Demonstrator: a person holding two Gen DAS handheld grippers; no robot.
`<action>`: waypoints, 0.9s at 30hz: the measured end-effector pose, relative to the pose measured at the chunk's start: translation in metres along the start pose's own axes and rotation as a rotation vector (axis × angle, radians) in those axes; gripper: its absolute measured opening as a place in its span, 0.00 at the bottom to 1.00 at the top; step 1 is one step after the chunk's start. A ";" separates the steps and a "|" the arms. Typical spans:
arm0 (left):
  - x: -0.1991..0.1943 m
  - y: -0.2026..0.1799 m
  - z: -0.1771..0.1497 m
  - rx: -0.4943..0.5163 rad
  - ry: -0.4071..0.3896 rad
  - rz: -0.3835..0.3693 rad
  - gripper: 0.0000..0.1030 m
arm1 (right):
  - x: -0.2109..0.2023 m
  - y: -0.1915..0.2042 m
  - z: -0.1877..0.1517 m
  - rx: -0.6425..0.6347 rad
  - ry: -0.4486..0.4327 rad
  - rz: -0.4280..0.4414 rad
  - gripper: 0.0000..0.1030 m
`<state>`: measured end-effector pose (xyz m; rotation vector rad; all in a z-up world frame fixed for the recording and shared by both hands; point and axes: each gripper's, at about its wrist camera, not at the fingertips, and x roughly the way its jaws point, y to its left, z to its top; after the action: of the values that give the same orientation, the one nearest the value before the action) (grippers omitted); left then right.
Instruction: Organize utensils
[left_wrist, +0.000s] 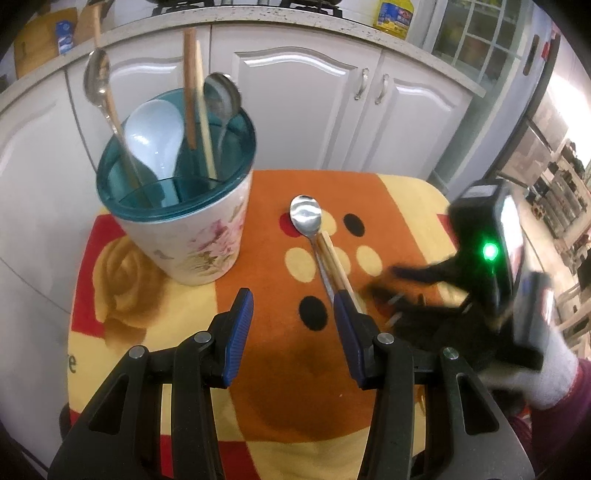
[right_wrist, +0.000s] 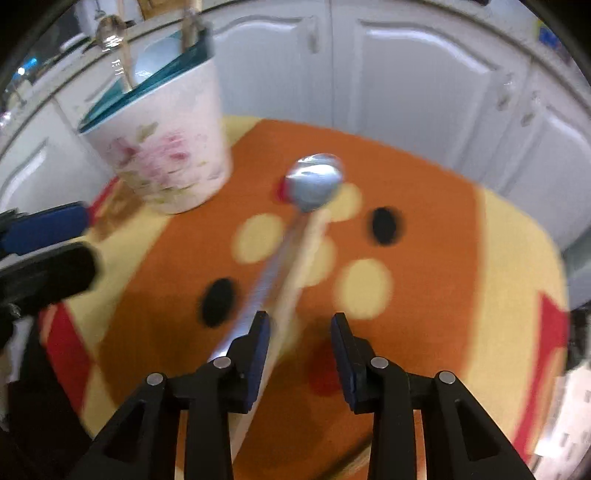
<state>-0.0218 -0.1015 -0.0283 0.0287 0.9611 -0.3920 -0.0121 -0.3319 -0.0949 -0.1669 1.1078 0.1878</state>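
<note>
A metal spoon (left_wrist: 306, 215) (right_wrist: 314, 181) lies on the patterned cloth, with a pair of pale chopsticks (left_wrist: 338, 266) (right_wrist: 299, 266) along its handle. A floral utensil holder (left_wrist: 192, 236) (right_wrist: 166, 162) with a teal rim stands at the left, holding spoons, a pale blue scoop (left_wrist: 155, 140) and wooden sticks. My left gripper (left_wrist: 291, 299) hovers open over the cloth, nothing between its fingers. My right gripper (right_wrist: 300, 319) is open just above the lower ends of the spoon handle and chopsticks, which run under its left finger (right_wrist: 258, 343). This view is blurred.
The orange, yellow and red cloth (left_wrist: 277, 369) covers a small table in front of white cabinet doors (left_wrist: 295, 110). A gloved hand (left_wrist: 550, 373) holds the right gripper's body, with its green light (left_wrist: 489, 252). The left gripper's blue pad (right_wrist: 48, 227) shows at the left edge.
</note>
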 end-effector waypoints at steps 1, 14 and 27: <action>0.002 0.001 0.000 -0.004 0.003 -0.001 0.43 | -0.002 -0.019 -0.003 0.057 0.003 -0.002 0.30; 0.018 -0.009 -0.002 -0.001 0.044 -0.017 0.43 | -0.010 0.013 -0.015 -0.010 -0.004 0.212 0.33; 0.032 -0.018 0.000 0.006 0.073 -0.047 0.43 | -0.045 -0.109 -0.055 0.243 -0.031 0.031 0.36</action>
<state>-0.0117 -0.1277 -0.0513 0.0264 1.0343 -0.4397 -0.0542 -0.4533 -0.0737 0.0706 1.0929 0.0822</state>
